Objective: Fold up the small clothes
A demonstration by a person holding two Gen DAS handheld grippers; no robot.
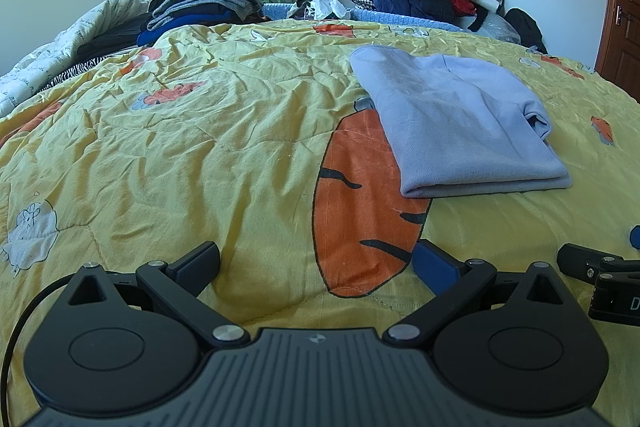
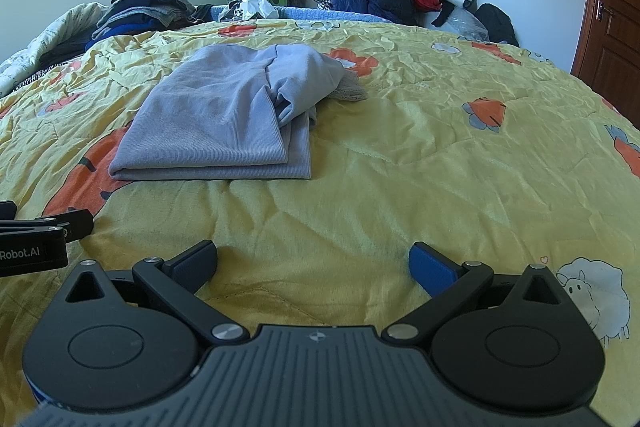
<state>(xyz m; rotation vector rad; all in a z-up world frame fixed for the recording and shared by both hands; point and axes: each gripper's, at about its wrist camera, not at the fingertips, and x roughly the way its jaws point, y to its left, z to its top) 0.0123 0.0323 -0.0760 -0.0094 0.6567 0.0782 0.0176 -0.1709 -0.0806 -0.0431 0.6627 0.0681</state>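
Where the quilt (image 1: 240,131) spreads yellow across the bed, lies a folded lilac top (image 1: 460,131), flat on the carrot print, long axis running from the near folded edge away toward the far wall. Nearest edge a neat doubled fold; far end less tidy.

From the left wrist: top seen ahead and to the right, its left edge overlapping a big orange carrot (image 1: 360,211), a tucked sleeve bulging on its right side. Right gripper's black body poking in at the lower right edge.

From the right wrist: same top (image 2: 216,123) ahead and to the left, with a loose sleeve bunched at its far right corner and a scrap of pale grey knit (image 2: 352,91) peeking from under it, hidden in the other view. Sheep print (image 2: 596,295) at lower right.

Left gripper (image 1: 316,263): jaws spread wide, holding nothing, low over the quilt, well short of the top. Right gripper (image 2: 312,261): likewise released wide, empty, near the quilt, apart from the top.
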